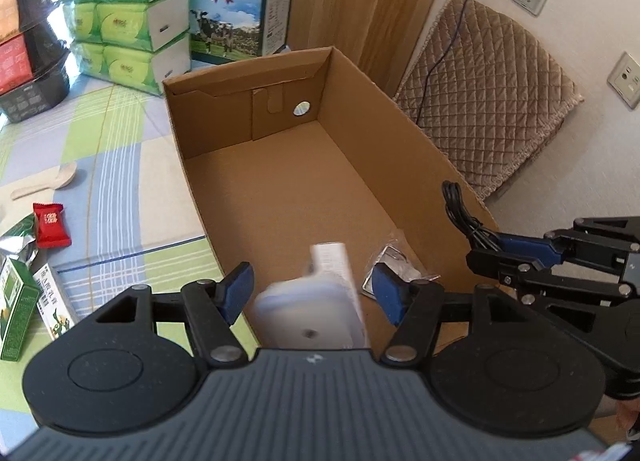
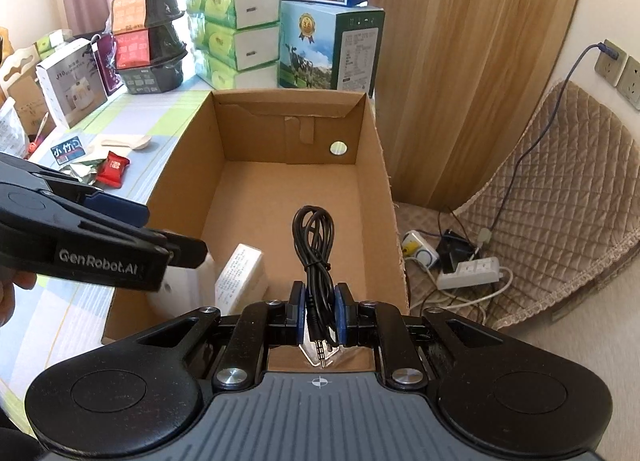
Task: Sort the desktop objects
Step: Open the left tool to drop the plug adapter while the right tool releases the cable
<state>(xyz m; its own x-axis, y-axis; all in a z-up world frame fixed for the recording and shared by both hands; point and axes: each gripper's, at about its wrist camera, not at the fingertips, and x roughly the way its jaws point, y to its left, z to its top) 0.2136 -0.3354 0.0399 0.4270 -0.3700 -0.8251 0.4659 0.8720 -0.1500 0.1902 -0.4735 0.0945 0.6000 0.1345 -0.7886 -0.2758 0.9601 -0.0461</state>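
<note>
My left gripper is open above the near end of the open cardboard box. Between and below its fingers a white carton and a white rounded item appear blurred, untouched by the pads. The carton leans inside the box in the right wrist view. My right gripper is shut on a coiled black audio cable, held over the box's near right side. A clear plastic packet lies on the box floor.
On the checked tablecloth left of the box lie a red candy wrapper, a pale spoon and a green carton. Tissue packs and a milk case stand behind. A power strip lies on the floor at the right.
</note>
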